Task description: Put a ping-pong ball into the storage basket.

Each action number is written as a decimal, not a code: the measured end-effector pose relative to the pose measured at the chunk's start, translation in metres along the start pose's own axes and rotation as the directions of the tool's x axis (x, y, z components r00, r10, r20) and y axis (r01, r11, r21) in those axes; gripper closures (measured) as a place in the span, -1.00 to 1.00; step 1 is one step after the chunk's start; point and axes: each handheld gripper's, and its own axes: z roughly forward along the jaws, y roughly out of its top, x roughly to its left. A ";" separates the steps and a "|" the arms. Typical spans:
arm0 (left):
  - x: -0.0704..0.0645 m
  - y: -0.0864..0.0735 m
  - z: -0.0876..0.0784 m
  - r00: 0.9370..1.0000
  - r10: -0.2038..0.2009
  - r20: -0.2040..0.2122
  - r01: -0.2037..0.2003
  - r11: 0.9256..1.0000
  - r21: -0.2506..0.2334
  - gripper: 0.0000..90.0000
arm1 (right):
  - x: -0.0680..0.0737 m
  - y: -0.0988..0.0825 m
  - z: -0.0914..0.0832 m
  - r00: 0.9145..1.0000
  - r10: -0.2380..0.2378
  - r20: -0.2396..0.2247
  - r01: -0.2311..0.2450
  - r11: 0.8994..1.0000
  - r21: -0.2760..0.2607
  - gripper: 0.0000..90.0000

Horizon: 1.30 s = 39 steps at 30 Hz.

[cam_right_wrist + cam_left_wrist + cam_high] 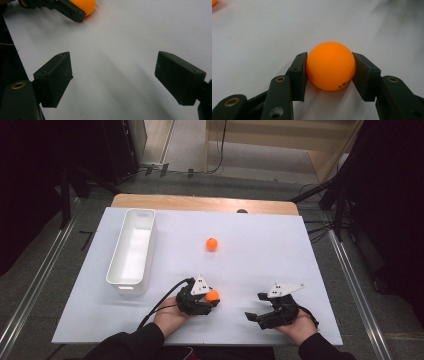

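An orange ball (213, 295) (330, 65) rests on the white tabletop (260, 255) near the front, and my left gripper (212, 298) (329, 75) is shut on it, with a pad pressed to each side. A second orange ball (212, 244) (213, 2) lies loose farther back, near the middle of the table. My right gripper (255, 306) (113, 75) sits to the right of the left one, low over the table, jaws wide open with nothing between them. In the right gripper view the held ball (85, 6) and a jaw of the left gripper (72, 12) show at the top left.
A long white bin (116, 251) stands on the left part of the table, empty as far as I can see. A wooden edge (200, 202) runs along the table's far side. Dark stands and cables line the floor on both sides.
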 end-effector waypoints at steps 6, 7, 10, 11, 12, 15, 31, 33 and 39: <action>0.002 0.000 -0.001 1.000 -0.019 0.021 0.019 1.000 0.000 0.12 | 0.000 0.000 0.000 1.000 -0.004 -0.002 0.004 1.000 -0.002 -0.71; 0.002 0.000 -0.002 1.000 -0.018 0.021 0.018 1.000 0.001 0.12 | 0.000 0.000 0.000 1.000 -0.002 -0.004 0.002 1.000 -0.001 -0.71; 0.002 0.000 -0.002 1.000 -0.018 0.022 0.018 1.000 -0.002 0.12 | 0.000 0.000 0.000 1.000 0.000 -0.003 0.000 1.000 -0.002 -0.71; 0.002 0.000 -0.002 1.000 -0.017 0.020 0.017 1.000 -0.001 0.12 | 0.000 0.000 0.000 1.000 -0.003 -0.002 0.003 1.000 -0.003 -0.71; 0.003 0.000 -0.003 1.000 -0.017 0.020 0.017 1.000 -0.002 0.12 | 0.000 0.000 0.000 1.000 -0.003 -0.002 0.003 1.000 -0.003 -0.71; 0.004 0.000 -0.004 0.999 -0.031 0.034 0.031 1.000 -0.005 0.12 | 0.000 0.000 0.000 1.000 -0.003 -0.002 0.003 1.000 -0.003 -0.71; 0.010 0.004 -0.013 0.997 -0.068 0.045 0.069 0.997 -0.032 0.12 | -0.001 0.000 0.000 1.000 -0.005 -0.002 0.005 1.000 -0.005 -0.71; 0.011 0.005 -0.014 0.996 -0.072 0.045 0.074 0.997 -0.033 0.12 | 0.000 0.000 0.000 1.000 -0.003 -0.003 0.003 1.000 -0.005 -0.71; 0.012 0.009 -0.021 0.996 -0.073 0.054 0.075 0.996 -0.040 0.12 | 0.000 0.000 -0.001 1.000 0.000 -0.003 0.000 1.000 -0.002 -0.71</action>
